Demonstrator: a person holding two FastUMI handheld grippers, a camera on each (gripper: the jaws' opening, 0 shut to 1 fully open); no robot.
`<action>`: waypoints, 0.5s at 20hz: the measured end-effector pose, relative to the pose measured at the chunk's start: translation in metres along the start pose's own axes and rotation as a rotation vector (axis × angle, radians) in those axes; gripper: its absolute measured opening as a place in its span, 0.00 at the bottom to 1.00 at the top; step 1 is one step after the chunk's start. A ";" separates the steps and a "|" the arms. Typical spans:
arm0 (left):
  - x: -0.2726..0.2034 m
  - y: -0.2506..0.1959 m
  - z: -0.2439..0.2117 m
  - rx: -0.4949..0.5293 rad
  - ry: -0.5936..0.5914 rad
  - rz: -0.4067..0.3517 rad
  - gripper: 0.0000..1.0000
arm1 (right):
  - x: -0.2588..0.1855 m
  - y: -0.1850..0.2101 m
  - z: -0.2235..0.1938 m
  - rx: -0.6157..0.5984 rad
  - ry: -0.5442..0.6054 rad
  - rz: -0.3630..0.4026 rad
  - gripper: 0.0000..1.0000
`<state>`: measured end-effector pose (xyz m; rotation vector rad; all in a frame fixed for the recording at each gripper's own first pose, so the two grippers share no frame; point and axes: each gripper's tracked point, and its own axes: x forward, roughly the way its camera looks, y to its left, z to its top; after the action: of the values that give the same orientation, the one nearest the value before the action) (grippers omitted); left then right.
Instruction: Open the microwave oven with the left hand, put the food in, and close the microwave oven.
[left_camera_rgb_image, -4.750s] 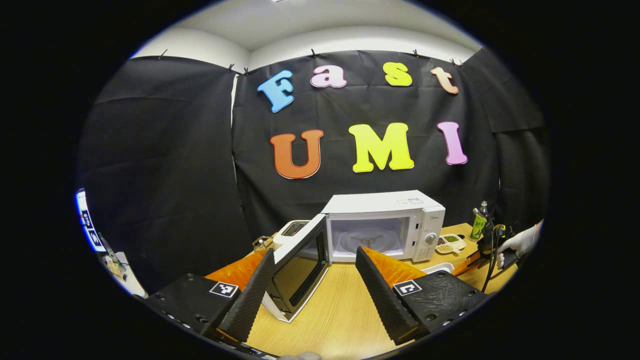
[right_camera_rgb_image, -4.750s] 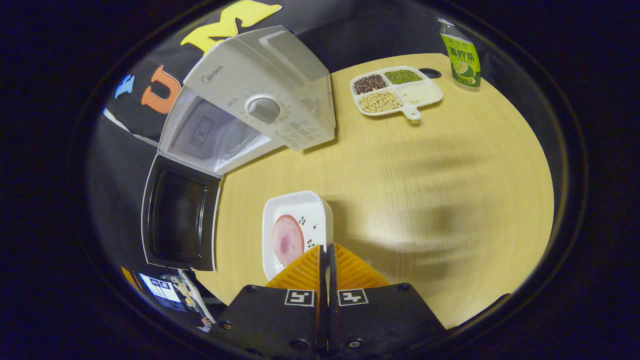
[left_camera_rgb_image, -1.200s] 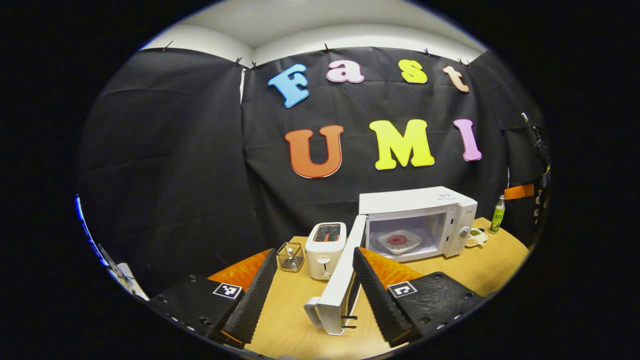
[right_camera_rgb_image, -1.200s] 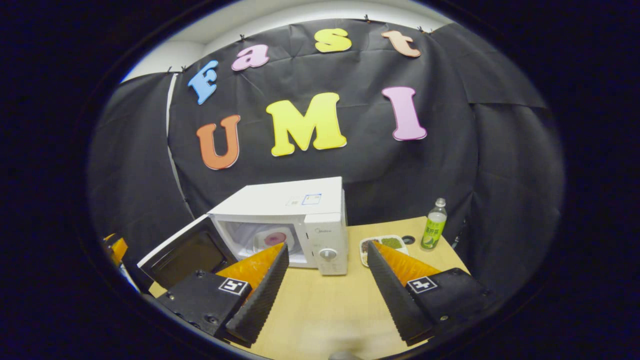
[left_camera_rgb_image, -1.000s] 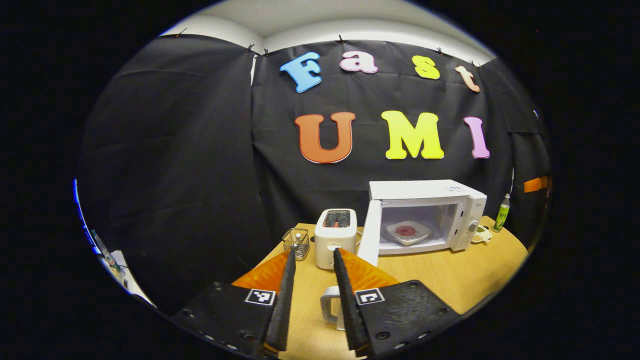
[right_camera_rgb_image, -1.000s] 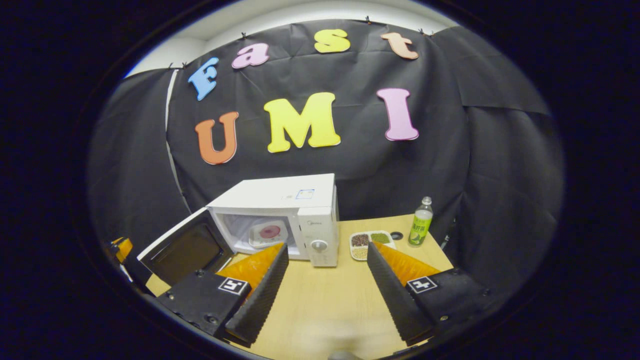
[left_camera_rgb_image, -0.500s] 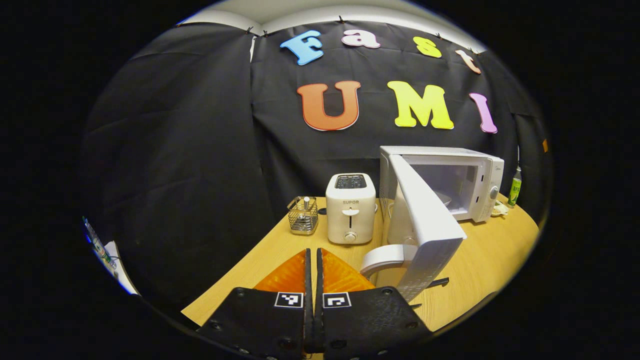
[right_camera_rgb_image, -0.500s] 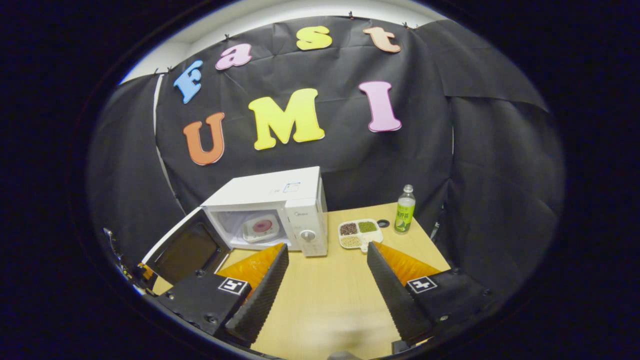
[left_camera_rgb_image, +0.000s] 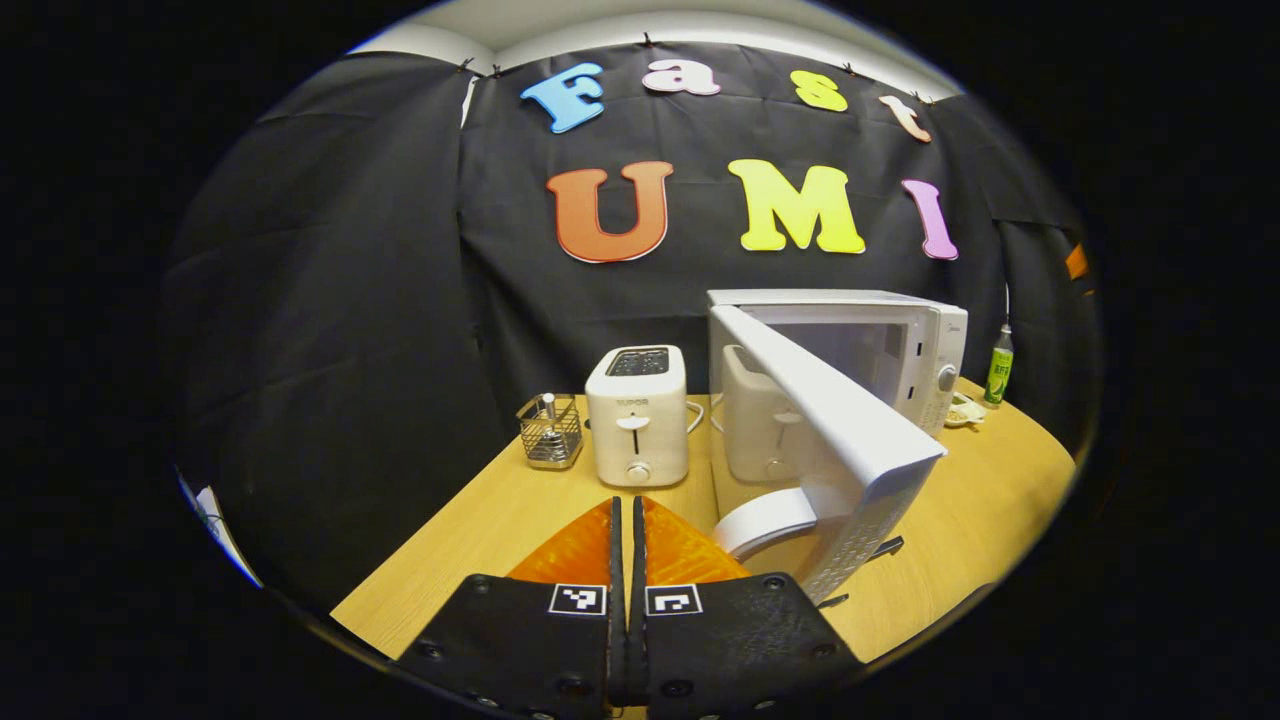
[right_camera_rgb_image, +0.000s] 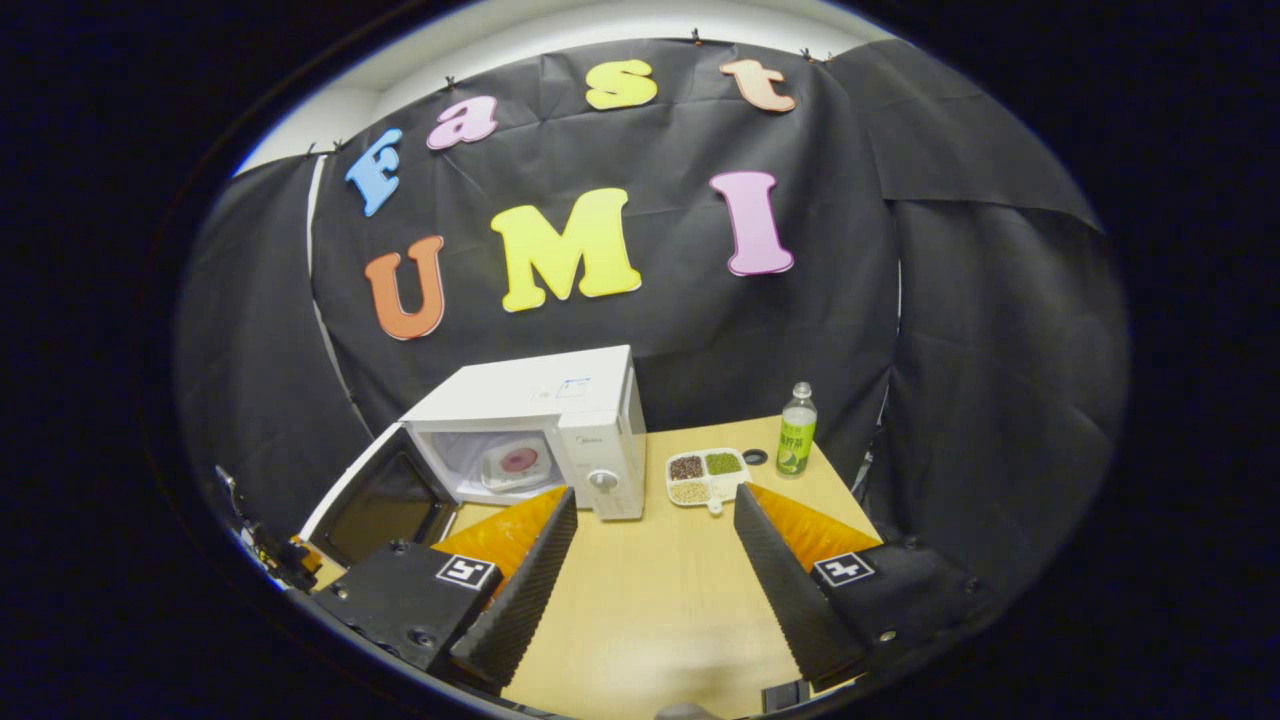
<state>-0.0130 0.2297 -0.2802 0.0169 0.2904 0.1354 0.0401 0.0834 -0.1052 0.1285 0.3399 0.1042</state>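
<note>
The white microwave (left_camera_rgb_image: 905, 335) stands on the wooden table (left_camera_rgb_image: 470, 535) with its door (left_camera_rgb_image: 835, 425) swung out toward me. My left gripper (left_camera_rgb_image: 627, 502) is shut with nothing in it, on the door's outer side, just left of the curved door handle (left_camera_rgb_image: 763, 520). In the right gripper view the microwave (right_camera_rgb_image: 560, 400) shows its open cavity, with the white plate of pink food (right_camera_rgb_image: 513, 465) inside and the dark-windowed door (right_camera_rgb_image: 375, 500) hanging open at the left. My right gripper (right_camera_rgb_image: 650, 505) is open and empty above the table, back from the oven.
A white toaster (left_camera_rgb_image: 637, 415) and a small wire basket (left_camera_rgb_image: 550, 432) stand left of the microwave. A divided dish of beans (right_camera_rgb_image: 703, 473) and a green-labelled bottle (right_camera_rgb_image: 794, 430) sit to its right. Bare tabletop (right_camera_rgb_image: 660, 600) lies under my right gripper.
The plate has gone from my right gripper into the microwave. My left gripper has shut and come round to the door's outer side by the handle. My right gripper, now open, has drawn back.
</note>
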 end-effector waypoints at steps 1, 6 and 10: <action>-0.001 -0.014 0.002 0.007 -0.003 -0.016 0.00 | -0.001 -0.002 0.001 0.001 0.003 0.007 1.00; -0.004 -0.092 0.011 0.025 -0.017 -0.110 0.00 | -0.004 -0.014 0.005 -0.001 0.010 0.036 0.91; 0.000 -0.151 0.021 0.045 -0.031 -0.186 0.00 | -0.006 -0.028 0.011 -0.006 0.008 0.044 0.91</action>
<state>0.0127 0.0800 -0.2656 0.0365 0.2626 -0.0559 0.0407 0.0536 -0.0972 0.1297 0.3444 0.1487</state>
